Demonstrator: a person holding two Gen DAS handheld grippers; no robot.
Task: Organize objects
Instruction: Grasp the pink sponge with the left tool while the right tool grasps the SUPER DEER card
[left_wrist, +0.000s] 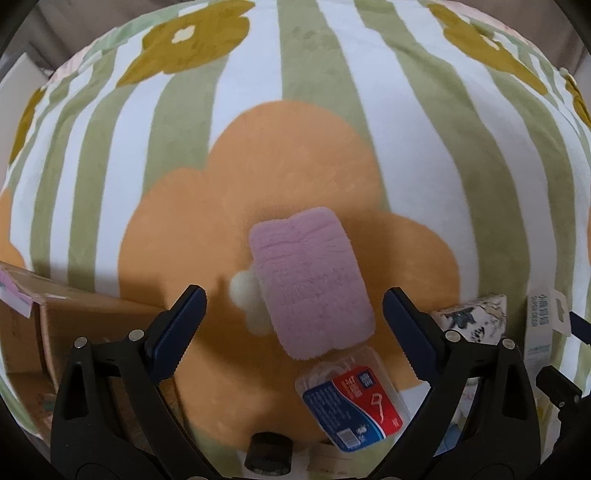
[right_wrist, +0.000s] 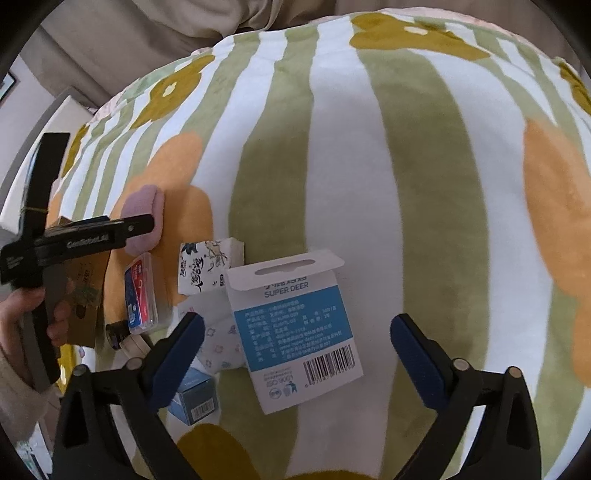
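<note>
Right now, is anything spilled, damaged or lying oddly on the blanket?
No spill or damage shows. The things just lie jumbled: the white and blue box sits askew, overlapping a patterned white pack, and the pink fluffy pouch overlaps the floss pick case.

A plush blanket (right_wrist: 343, 166) with green and white stripes and orange and olive flower shapes covers the bed. Beyond its far edge runs a beige upholstered surface (right_wrist: 207, 22), seemingly a sofa or headboard. Off the bed's far left corner stands a white panel (right_wrist: 66, 110), with a grey wall (right_wrist: 14, 114) behind it.
</note>
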